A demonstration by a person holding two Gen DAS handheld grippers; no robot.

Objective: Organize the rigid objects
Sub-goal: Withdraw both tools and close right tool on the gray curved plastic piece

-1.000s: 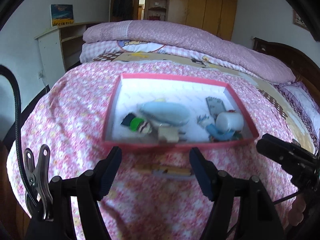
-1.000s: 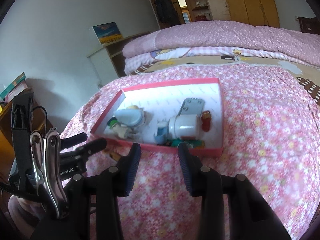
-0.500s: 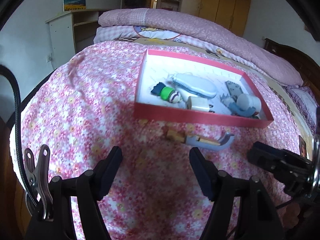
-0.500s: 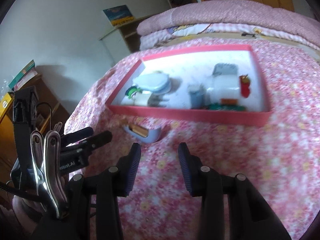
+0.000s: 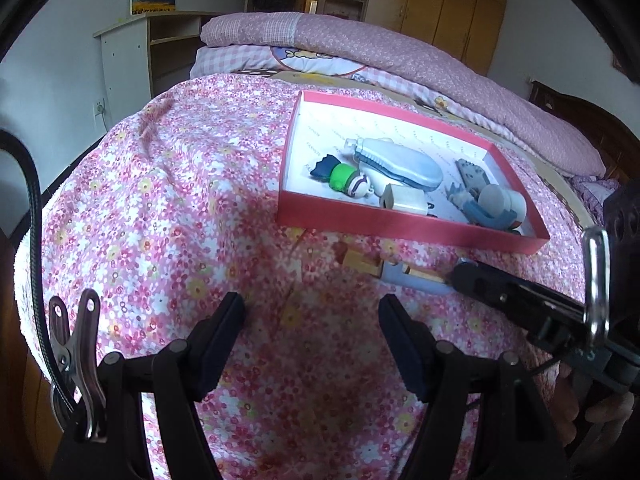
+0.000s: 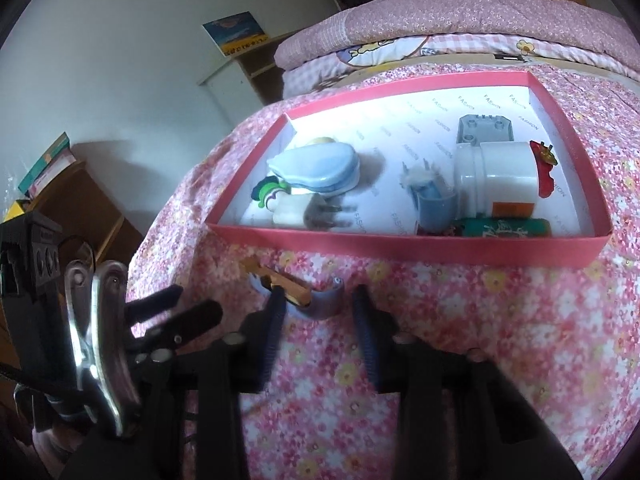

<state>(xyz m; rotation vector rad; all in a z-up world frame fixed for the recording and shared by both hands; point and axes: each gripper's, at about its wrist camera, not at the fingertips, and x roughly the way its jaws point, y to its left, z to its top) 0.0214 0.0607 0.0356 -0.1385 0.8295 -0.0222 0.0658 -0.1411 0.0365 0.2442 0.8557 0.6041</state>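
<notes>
A pink-rimmed box lies on the flowered bedspread and holds several small rigid things: a pale blue case, a white jar, a green-headed figure. In front of the box lies a grey-blue curved piece with a brass part. My right gripper is open, its fingers on either side of that piece, low over the bedspread. It shows in the left wrist view. My left gripper is open and empty, nearer than the piece.
A grey toothed plate, a red ornament and a green tube also lie in the box. Folded pink quilts are stacked behind it. A white shelf unit stands left of the bed.
Both grippers have dropped toward the bedspread. My right gripper has moved forward until its open fingers straddle the grey-blue piece. The left view has swung left.
</notes>
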